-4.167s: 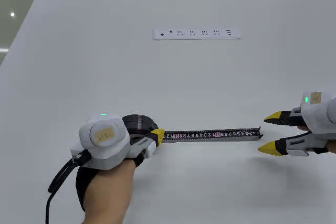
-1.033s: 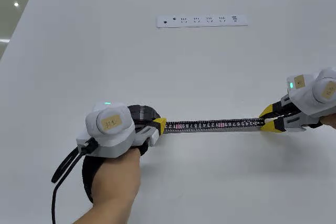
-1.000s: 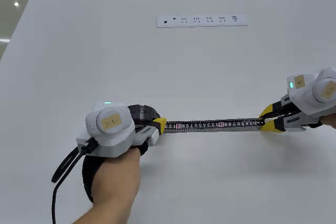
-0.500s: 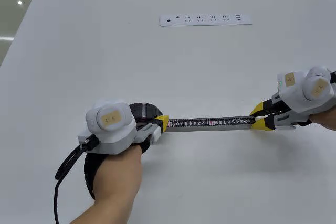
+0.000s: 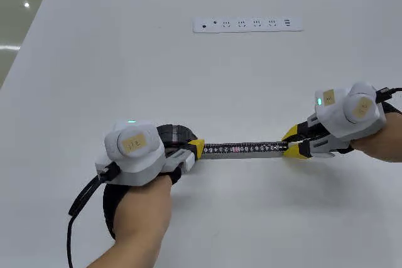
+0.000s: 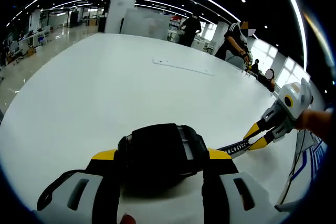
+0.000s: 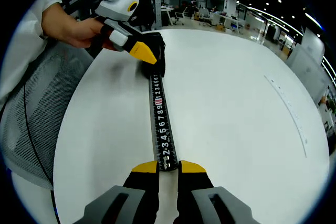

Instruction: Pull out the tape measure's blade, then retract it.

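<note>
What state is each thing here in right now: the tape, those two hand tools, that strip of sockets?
left gripper: shut on the case
right gripper: shut on the blade, at its tip
case: clamped between the left jaws
blade: partly out, straight, tip pinched
power strip: lying flat, sockets empty
</note>
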### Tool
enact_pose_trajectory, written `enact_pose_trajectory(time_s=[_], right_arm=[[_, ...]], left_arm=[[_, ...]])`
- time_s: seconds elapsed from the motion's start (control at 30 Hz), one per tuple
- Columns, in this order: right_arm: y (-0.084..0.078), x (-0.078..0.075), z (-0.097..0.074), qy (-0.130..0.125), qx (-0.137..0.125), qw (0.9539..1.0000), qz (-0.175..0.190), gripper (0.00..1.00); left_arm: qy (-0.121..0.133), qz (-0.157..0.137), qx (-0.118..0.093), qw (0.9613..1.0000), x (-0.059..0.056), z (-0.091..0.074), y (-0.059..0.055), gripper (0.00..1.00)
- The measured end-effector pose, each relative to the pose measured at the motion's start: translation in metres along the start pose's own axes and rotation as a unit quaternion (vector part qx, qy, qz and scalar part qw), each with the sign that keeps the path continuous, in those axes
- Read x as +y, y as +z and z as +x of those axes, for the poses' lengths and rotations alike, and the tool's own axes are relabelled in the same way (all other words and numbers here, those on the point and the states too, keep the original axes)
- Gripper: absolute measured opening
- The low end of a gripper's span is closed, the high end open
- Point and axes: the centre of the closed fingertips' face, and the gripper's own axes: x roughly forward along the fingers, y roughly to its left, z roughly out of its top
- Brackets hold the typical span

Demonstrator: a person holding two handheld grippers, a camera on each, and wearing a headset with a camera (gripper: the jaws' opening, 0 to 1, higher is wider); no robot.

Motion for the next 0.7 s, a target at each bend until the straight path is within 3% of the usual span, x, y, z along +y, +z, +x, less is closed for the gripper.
enact_pose_trajectory(time_s=[0.33, 0.7], right_arm=[[0.024, 0.001, 0.017, 0.01, -0.017, 0.9998, -0.006, 0.08], [0.039, 0.003, 0.026, 0.017, -0.029, 0.9994, -0.008, 0.08]], left_arm=[[-0.002, -0.003, 0.001, 1.0, 0.0, 0.0, 0.0, 0.59], [-0.003, -0.006, 0.001, 1.0, 0.001, 0.0, 0.0, 0.59]])
